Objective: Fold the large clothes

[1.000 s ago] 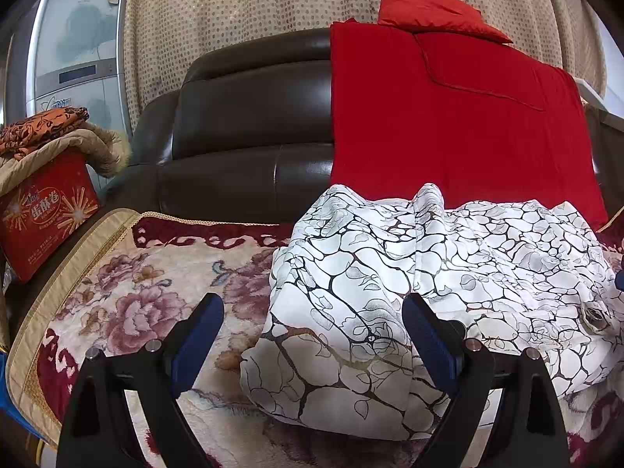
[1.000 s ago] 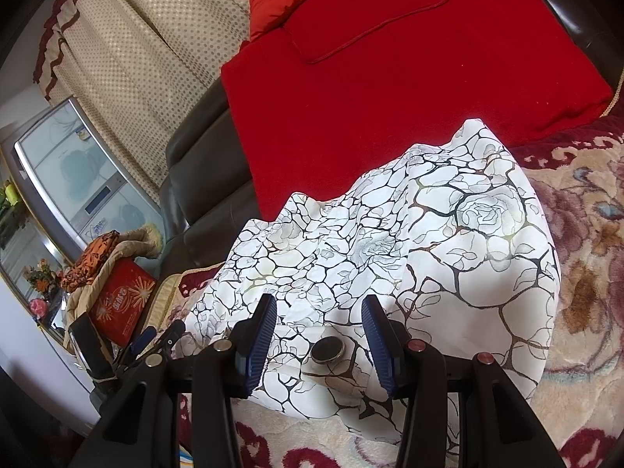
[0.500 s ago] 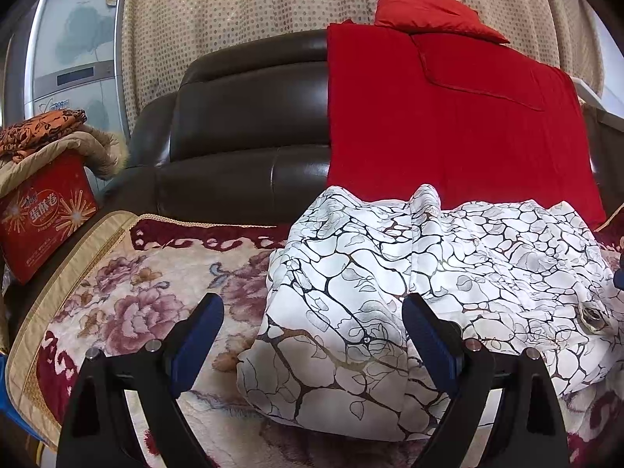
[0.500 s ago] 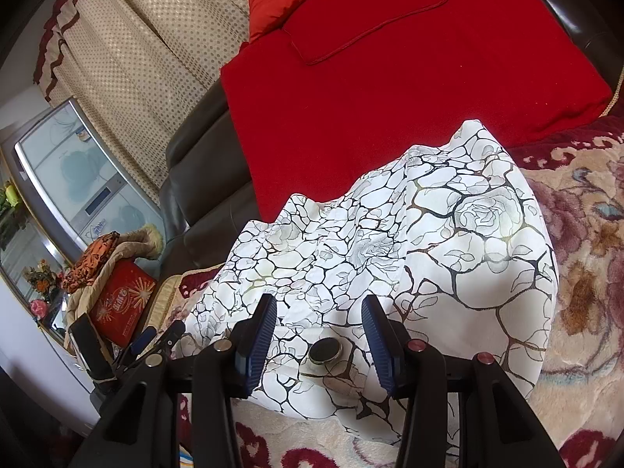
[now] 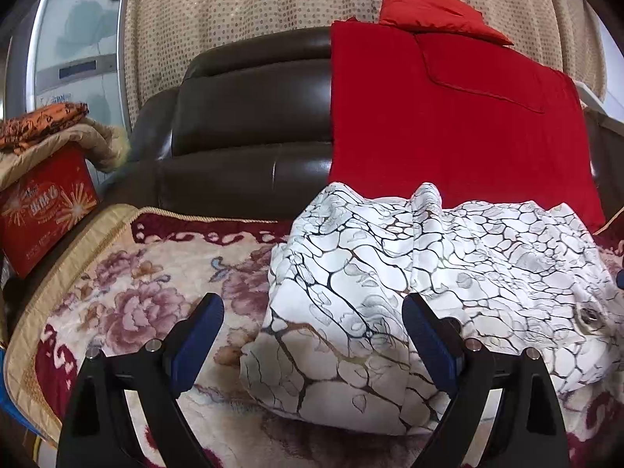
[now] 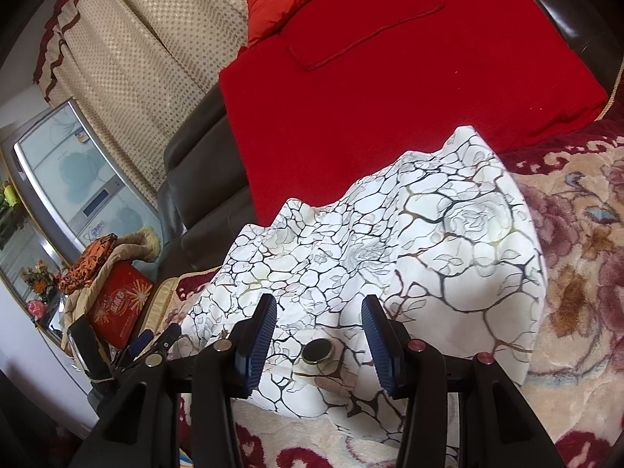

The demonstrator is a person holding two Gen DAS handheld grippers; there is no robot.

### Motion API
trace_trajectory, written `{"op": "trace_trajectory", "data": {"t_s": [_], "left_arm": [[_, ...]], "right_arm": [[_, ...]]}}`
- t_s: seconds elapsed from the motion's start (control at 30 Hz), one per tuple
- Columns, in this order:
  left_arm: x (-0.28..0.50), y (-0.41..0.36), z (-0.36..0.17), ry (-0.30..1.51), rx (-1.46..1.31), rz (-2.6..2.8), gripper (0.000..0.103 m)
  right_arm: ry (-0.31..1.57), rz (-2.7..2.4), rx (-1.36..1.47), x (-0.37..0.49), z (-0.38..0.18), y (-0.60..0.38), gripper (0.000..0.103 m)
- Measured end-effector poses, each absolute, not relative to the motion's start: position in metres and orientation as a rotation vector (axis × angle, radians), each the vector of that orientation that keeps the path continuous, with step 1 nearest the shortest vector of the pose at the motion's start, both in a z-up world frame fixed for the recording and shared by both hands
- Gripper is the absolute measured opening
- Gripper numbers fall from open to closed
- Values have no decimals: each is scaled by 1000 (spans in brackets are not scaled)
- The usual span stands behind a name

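Observation:
A white garment (image 5: 409, 280) with a black crackle and rose print lies bunched on a floral blanket (image 5: 148, 284); it also shows in the right wrist view (image 6: 409, 249). A round metal button (image 6: 318, 351) sits on its near edge. My left gripper (image 5: 312, 316) is open and empty, hovering just in front of the garment's left end. My right gripper (image 6: 319, 323) is open and empty, its fingers either side of the button, above the cloth. The left gripper's tips (image 6: 152, 345) show at the lower left of the right wrist view.
A dark leather sofa back (image 5: 249, 128) with a red throw (image 5: 448, 124) and red cushion (image 5: 433, 7) stands behind. A red gift box (image 5: 43, 210) under folded cloths sits at the left. A curtain (image 5: 249, 0) and a fridge (image 5: 74, 46) are behind.
Both grippers stay open. The left wrist view has crept slightly closer to the garment. The right wrist view is nearly unchanged.

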State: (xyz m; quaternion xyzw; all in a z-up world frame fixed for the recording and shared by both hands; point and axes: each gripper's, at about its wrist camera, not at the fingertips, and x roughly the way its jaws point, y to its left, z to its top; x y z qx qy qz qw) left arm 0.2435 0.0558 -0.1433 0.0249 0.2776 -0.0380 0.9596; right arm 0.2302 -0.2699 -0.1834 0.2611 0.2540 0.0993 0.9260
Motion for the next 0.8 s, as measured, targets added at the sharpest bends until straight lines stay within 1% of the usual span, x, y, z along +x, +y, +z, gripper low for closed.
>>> {"op": "trace_trajectory", "data": {"t_s": [0.13, 0.2, 0.23, 0.27, 0.47, 0.53, 0.63, 0.8], "left_arm": [[233, 62, -144, 607, 2, -123, 93], [227, 64, -147, 627, 1, -133, 93], [225, 66, -149, 638, 0, -132, 93], [222, 68, -151, 652, -9, -132, 93], [215, 83, -165, 741, -143, -200, 93], [220, 85, -167, 747, -177, -219, 93], [233, 88, -176, 804, -260, -245, 93], [257, 91, -197, 915, -455, -313, 93]], "right_arm": [[513, 194, 538, 219, -182, -279, 49], [523, 199, 557, 213, -184, -286, 55], [531, 213, 590, 207, -187, -292, 61], [537, 221, 613, 203, -189, -294, 63], [635, 312, 774, 176, -228, -289, 72], [688, 309, 828, 171, -245, -284, 72], [709, 275, 879, 168, -258, -284, 73], [671, 226, 1000, 178, -270, -302, 76]]}}
